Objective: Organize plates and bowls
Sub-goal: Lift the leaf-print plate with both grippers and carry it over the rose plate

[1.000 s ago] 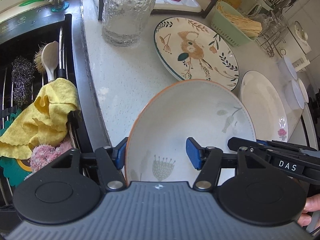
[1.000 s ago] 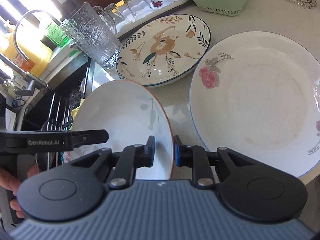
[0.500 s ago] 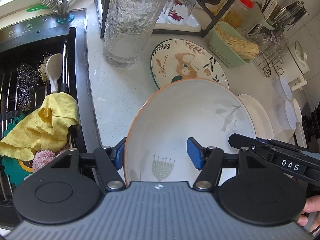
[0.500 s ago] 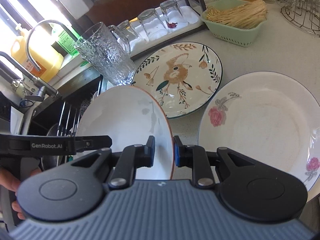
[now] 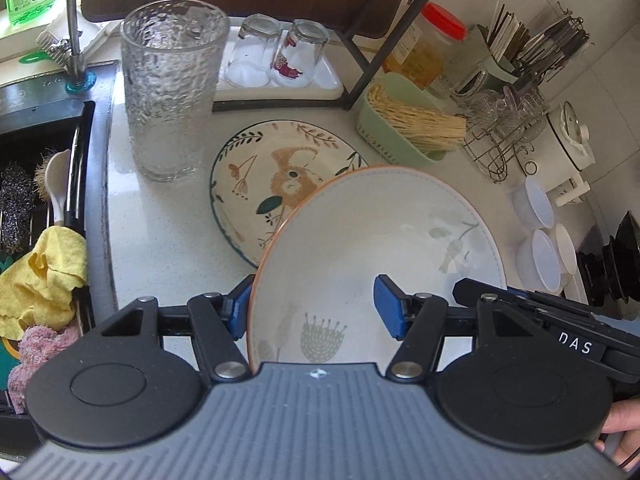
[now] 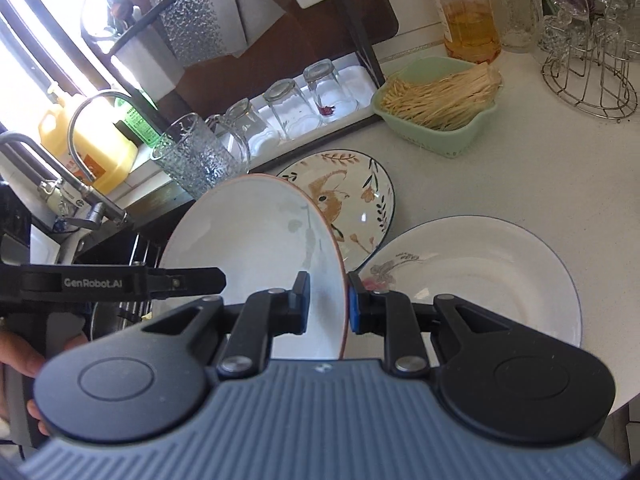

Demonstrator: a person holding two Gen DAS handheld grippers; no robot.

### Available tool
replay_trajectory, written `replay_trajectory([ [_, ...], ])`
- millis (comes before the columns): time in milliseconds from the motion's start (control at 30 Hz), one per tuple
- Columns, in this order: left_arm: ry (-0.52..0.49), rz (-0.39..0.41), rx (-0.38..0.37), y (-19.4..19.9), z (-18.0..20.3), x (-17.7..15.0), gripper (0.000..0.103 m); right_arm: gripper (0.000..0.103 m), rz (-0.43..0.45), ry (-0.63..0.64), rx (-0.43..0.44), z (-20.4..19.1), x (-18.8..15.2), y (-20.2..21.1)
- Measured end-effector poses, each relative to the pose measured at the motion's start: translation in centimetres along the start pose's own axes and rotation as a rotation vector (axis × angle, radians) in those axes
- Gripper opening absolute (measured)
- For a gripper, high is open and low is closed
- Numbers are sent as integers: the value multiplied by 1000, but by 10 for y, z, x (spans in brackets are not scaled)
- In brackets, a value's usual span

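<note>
One bowl (image 5: 372,264) is up off the counter, its rim clamped in the right gripper (image 6: 328,304) while the left gripper (image 5: 312,308) straddles its other edge with jaws apart, and two plates (image 6: 480,280) ahead lie unstacked, so most remains.

Three plates (image 6: 256,240), four upturned glasses (image 6: 330,90)

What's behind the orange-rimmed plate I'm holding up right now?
Behind the orange-rimmed plate lies the squirrel plate, flat on the counter, its near-right part covered. In the right wrist view, the rose plate sits beside it, its left edge hidden.
</note>
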State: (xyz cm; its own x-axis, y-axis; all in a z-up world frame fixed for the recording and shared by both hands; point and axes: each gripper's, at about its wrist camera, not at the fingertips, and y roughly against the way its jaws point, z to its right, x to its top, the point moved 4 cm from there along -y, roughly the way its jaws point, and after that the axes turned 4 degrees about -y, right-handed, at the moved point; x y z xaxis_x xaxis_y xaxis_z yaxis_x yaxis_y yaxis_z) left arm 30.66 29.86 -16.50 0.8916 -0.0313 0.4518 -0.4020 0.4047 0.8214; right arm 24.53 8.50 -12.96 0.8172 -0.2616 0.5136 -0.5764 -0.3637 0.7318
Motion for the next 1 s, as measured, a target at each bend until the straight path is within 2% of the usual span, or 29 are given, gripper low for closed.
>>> replay_trajectory([
  [500,-18,-25,0,-43,82,0,66,22,18,-28,1,78,8,34],
  [667,-47,-70,25,-70,98,-6,66,22,-2,-14,-12,103,5,26],
  [1000,-44,-101,71,-102,107,-5,66,22,-36,-61,-19,136,-2,7],
])
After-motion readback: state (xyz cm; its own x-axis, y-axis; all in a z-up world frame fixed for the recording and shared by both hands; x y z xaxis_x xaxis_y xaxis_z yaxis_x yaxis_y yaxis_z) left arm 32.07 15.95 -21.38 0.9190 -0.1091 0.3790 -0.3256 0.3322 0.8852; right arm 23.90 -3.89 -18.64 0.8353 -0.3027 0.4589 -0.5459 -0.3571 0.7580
